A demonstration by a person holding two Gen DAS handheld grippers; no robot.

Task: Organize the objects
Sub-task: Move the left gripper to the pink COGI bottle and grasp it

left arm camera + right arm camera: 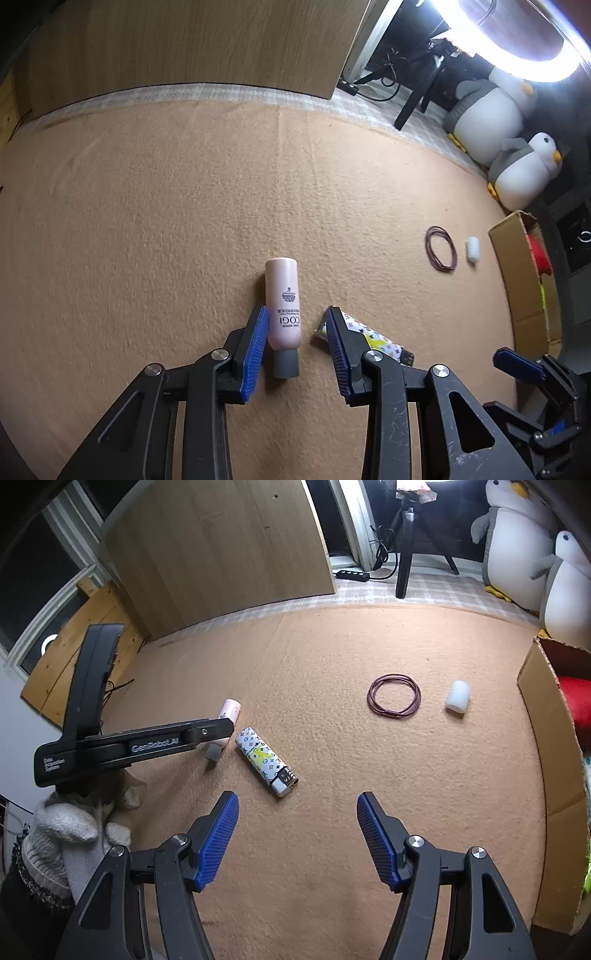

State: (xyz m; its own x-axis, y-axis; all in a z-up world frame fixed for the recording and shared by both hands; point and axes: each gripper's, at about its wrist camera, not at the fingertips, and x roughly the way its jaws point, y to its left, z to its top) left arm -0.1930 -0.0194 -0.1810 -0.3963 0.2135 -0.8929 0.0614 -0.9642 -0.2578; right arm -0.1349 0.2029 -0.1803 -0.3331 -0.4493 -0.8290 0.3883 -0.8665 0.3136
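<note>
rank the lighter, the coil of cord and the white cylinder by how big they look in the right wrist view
1. lighter
2. coil of cord, close to the lighter; it lies farther off, so unsure
3. white cylinder, smallest

Dim, fisheye-warped, ring-light (517,40) glare

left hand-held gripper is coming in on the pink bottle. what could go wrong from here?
1. The pink bottle sits off-centre between the left hand-held gripper pads, against one finger, with a gap at the other; closing could roll or skew it.
2. The lighter lies beside the bottle, right by the other finger, and may get nudged or pinched.
</note>
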